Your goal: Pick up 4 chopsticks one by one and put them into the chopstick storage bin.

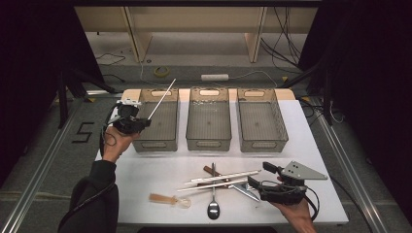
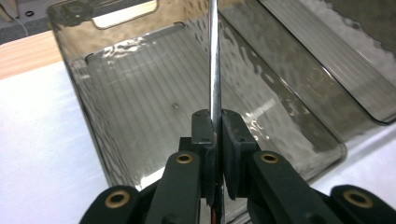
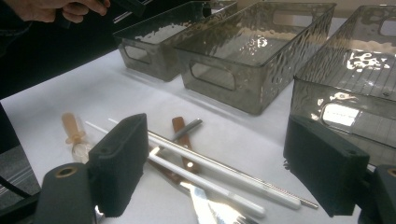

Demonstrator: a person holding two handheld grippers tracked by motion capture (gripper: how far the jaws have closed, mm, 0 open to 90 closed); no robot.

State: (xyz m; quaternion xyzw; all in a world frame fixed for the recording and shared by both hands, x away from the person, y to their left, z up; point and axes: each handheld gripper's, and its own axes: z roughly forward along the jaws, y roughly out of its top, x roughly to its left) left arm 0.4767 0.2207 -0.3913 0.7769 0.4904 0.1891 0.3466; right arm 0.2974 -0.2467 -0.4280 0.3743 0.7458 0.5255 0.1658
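Note:
My left gripper (image 1: 144, 121) is shut on a thin metal chopstick (image 1: 163, 99) that slants up and to the right over the left clear bin (image 1: 154, 144). In the left gripper view the rod (image 2: 214, 65) runs straight up from between the closed pads (image 2: 205, 128), with that bin's ribbed floor (image 2: 140, 107) below it. My right gripper (image 1: 259, 174) stands open at the right end of a utensil pile. In the right gripper view its pads (image 3: 119, 163) are wide apart with nothing between them, and white chopsticks (image 3: 210, 179) and a metal one (image 3: 261, 179) lie just ahead.
Three clear bins stand in a row at the back: left, middle (image 1: 209, 144) and right (image 1: 263, 144). The pile holds white chopsticks (image 1: 223, 178), a brown-handled knife (image 1: 210, 170) and a metal spoon (image 1: 213, 208). A clear plastic spoon (image 1: 167, 199) lies to its left.

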